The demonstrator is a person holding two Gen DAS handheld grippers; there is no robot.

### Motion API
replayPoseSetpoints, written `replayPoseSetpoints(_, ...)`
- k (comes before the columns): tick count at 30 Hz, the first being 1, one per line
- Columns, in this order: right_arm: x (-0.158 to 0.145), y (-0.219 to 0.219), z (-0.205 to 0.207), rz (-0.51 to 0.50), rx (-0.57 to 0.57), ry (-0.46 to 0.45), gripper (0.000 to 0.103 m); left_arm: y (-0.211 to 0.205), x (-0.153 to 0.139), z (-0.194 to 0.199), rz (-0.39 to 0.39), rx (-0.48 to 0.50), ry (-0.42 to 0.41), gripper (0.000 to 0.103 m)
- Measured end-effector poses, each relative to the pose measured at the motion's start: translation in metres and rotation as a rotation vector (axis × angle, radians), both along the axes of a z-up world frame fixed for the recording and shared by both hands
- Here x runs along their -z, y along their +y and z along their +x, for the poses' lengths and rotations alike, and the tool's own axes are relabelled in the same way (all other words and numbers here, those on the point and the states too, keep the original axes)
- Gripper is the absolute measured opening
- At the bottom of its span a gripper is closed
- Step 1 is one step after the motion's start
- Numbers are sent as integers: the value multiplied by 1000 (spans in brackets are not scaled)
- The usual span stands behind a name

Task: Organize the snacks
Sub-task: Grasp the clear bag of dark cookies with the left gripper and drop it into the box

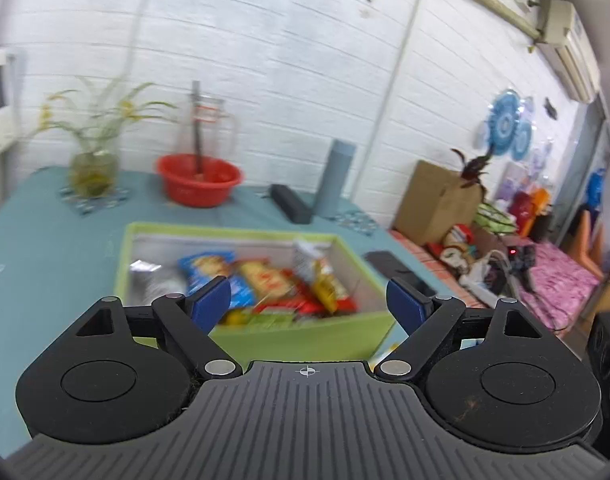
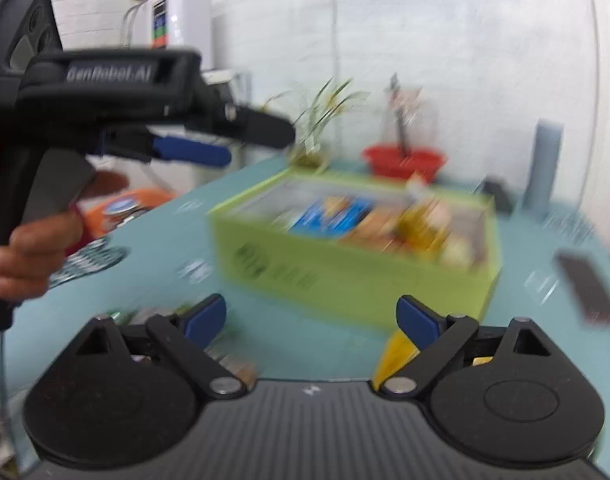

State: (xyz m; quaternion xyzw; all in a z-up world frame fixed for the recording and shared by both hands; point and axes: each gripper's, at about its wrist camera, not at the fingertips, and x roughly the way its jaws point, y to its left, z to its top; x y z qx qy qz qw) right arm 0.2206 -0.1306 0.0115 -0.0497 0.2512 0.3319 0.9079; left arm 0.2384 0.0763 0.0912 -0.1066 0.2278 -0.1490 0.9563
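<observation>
A green box on the teal table holds several snack packets, among them a blue one and yellow and red ones. My left gripper is open and empty, hovering above the box's near wall. In the right wrist view the same green box sits ahead, blurred. My right gripper is open and empty, low over the table in front of the box. A yellow packet and another packet lie on the table under its fingers. The left gripper shows there at upper left, held by a hand.
A red basin, a glass vase with a plant, a grey-blue cylinder and a black case stand behind the box. A black phone lies to its right. Beyond the table's right edge is a cluttered bed.
</observation>
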Motion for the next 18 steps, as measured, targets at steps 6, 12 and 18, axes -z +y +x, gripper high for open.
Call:
replayPoseSetpoints(6, 45, 47, -56, -24, -158, 142, 93, 33, 52, -77, 70, -158, 97, 73)
replayPoseSetpoints(12, 56, 95, -63, -76, -213, 156, 93, 69, 104, -97, -64, -193, 289, 70)
replayPoseSetpoints(18, 64, 129, -52, -162, -225, 92, 92, 65, 109, -97, -96, -112, 289, 46)
